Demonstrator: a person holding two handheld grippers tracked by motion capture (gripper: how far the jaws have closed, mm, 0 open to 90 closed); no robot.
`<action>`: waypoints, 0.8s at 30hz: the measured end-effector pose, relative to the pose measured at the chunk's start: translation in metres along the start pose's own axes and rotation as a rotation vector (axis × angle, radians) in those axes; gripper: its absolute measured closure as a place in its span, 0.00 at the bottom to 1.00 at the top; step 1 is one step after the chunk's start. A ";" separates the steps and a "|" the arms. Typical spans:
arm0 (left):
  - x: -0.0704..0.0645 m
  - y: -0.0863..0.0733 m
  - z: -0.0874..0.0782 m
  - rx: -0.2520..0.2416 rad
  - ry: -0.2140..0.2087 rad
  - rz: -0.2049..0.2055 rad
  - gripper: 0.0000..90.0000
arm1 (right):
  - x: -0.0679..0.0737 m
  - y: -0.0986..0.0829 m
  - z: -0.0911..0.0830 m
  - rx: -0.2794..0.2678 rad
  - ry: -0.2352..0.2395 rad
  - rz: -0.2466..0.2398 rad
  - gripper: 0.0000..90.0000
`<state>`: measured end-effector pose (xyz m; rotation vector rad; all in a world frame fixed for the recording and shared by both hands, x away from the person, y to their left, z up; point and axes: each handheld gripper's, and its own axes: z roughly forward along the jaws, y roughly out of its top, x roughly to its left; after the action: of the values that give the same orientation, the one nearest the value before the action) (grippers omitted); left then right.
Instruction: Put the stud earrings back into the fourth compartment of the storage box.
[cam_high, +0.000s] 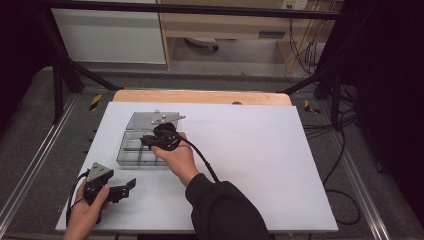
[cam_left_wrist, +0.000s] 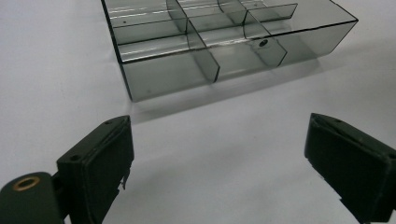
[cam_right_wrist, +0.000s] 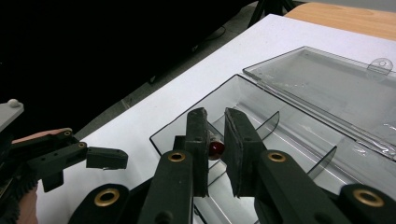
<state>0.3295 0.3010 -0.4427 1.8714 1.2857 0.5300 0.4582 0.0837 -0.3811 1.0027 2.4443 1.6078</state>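
R gripper (cam_right_wrist: 215, 149) is over the box (cam_high: 131, 156), jaws pinched on a small red part (cam_right_wrist: 215, 149), held just above the box's dividers at its left side. Box sits on the white table (cam_high: 260, 165), left of centre, lid (cam_right_wrist: 327, 88) flipped open on the far side. L gripper (cam_left_wrist: 219, 158) rests on the table near the front-left corner, jaws wide apart w/ nothing between them, aimed at the box's near wall.

Black sleeve (cam_high: 225, 210); black jaws, brass screws, trailing cables.
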 end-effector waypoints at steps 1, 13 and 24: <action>0.000 0.000 0.000 0.000 -0.001 -0.001 0.09 | 0.000 0.000 0.001 0.002 -0.001 0.002 0.89; 0.001 0.000 0.000 0.009 0.003 0.009 0.09 | 0.000 -0.004 0.021 0.032 -0.004 0.013 0.89; 0.001 0.000 0.000 0.008 0.003 0.002 0.10 | 0.011 -0.002 0.037 0.043 0.014 0.014 0.89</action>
<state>0.3299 0.3017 -0.4430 1.8793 1.2899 0.5293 0.4626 0.1183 -0.3966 1.0206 2.4968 1.5776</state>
